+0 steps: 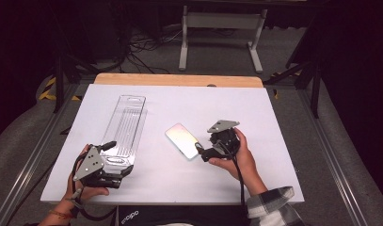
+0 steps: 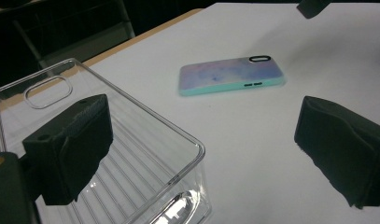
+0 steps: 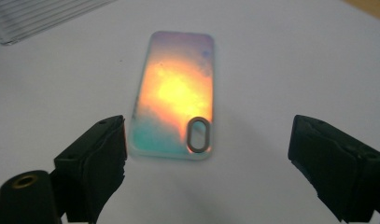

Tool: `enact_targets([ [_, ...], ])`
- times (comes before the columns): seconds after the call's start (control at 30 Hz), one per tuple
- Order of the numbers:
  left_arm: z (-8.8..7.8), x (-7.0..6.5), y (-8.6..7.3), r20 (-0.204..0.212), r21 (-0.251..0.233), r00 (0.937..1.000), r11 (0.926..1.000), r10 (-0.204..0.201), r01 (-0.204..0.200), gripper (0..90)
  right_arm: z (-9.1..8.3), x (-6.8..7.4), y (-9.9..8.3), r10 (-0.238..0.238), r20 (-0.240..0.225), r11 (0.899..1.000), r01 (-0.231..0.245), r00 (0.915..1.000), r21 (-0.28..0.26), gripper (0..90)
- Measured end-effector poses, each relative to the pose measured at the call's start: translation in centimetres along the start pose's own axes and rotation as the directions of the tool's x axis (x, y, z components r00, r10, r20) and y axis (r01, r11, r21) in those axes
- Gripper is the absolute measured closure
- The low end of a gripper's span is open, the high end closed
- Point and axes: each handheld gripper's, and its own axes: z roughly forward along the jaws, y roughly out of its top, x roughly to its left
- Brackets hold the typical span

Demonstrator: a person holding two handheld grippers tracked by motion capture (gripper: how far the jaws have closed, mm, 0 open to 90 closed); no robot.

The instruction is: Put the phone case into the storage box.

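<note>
So, over on the left the left gripper (image 1: 115, 157) sits at the near end of a clear plastic tray (image 1: 124, 126), jaws spread wide, one of them over the tray's inside and the other out over the bare white tabletop (image 1: 274, 122), nothing pinched between them. The tray lies lengthwise, running away from the person. Moving right, the phone case (image 1: 182, 140) lies flat near the middle of the tabletop, pastel and shiny, well apart from the tray, camera cutout toward the right gripper (image 1: 202, 151). That one's released too, jaws parted wide just short of the case's near end, not touching it.
</note>
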Motion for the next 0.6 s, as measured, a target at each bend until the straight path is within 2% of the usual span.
enact_targets([
  [0.17,0.3,0.0,-0.1,-0.007,0.03,0.9999,0.9994,0.015,-0.015,4.9,2.6,0.3,1.5,0.016,-0.055,0.994,-0.01,0.9984,0.111,11.7],
  [0.23,0.4,-0.1,-0.2,-0.007,0.041,0.9997,0.9989,0.025,-0.025,4.7,3.8,0.5,1.9,0.016,-0.08,0.986,-0.003,0.9967,0.167,11.5],
  [0.3,0.3,-0.2,-0.2,-0.004,0.047,0.9995,0.9985,0.03,-0.03,4.7,5.1,0.7,2.1,0.011,-0.065,0.974,0.004,0.9978,0.228,11.5],
  [0.33,0.3,-0.2,-0.2,-0.004,0.047,0.9995,0.9985,0.03,-0.03,4.7,5.1,0.7,2.1,0.011,-0.065,0.974,0.004,0.9978,0.228,11.5],
  [0.37,0.3,-0.2,-0.2,-0.002,0.048,0.9993,0.9981,0.037,-0.037,4.7,5.8,0.6,2.2,0.01,-0.058,0.968,0.005,0.9983,0.251,11.5],
  [0.43,0.4,-0.2,-0.2,0.003,0.049,0.9992,0.998,0.04,-0.04,4.7,6.5,0.6,2.2,0.019,-0.064,0.963,-0.001,0.9978,0.27,11.5],
  [0.47,0.5,-0.4,-0.2,0.001,0.05,0.9994,0.9982,0.033,-0.033,4.8,7.4,0.5,2.2,0.023,-0.059,0.953,-0.004,0.998,0.302,11.4],
  [0.53,0.5,-0.3,-0.2,0.006,0.053,0.9991,0.9977,0.042,-0.042,4.9,7.7,0.5,2.2,0.021,-0.062,0.95,0.0,0.9979,0.312,11.3],
  [0.57,0.6,-0.3,-0.2,0.009,0.053,0.9992,0.9978,0.039,-0.039,5.0,8.3,0.4,2.3,0.015,-0.084,0.943,0.013,0.9964,0.331,9.2],
  [0.6,0.5,-0.3,-0.2,0.013,0.055,0.9993,0.9979,0.034,-0.035,4.9,8.5,0.4,2.3,0.016,-0.092,0.941,0.016,0.9956,0.339,11.5],
])
